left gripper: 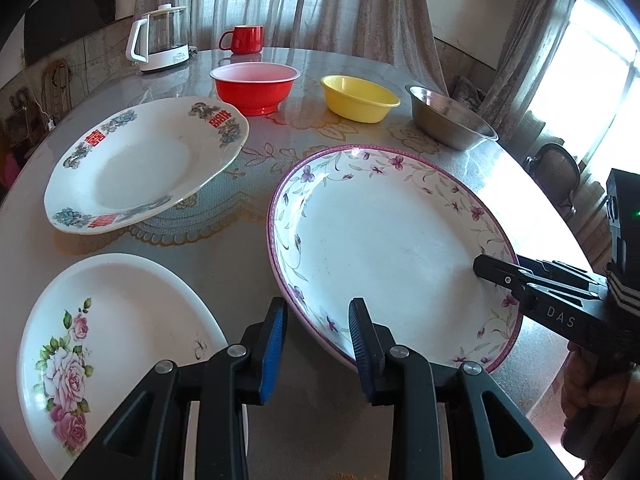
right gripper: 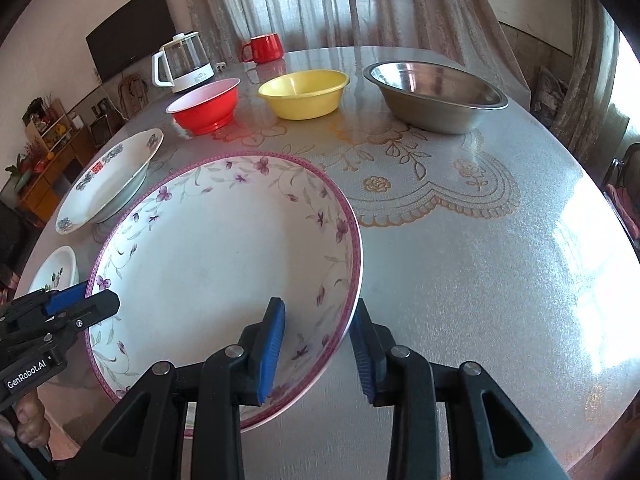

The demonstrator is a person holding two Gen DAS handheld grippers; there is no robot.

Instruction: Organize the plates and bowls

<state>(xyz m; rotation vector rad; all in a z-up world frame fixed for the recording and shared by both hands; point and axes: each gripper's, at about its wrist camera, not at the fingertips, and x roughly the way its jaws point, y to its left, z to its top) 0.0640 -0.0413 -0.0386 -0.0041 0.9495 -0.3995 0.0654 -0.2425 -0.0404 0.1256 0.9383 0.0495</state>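
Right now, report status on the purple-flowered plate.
Grip: left tongs and right tongs clamped on opposite rims. Held between them: purple-flowered plate. Close by left tongs: rose plate.

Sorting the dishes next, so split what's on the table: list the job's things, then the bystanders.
For the job: purple-flowered plate, held by both tongs; plate with red characters; rose plate; red bowl; yellow bowl; steel bowl.

Just lying about: kettle; red mug.

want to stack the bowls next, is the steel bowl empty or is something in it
Empty as far as visible: the right wrist view shows bare shiny metal inside the steel bowl; its near inner wall is hidden.
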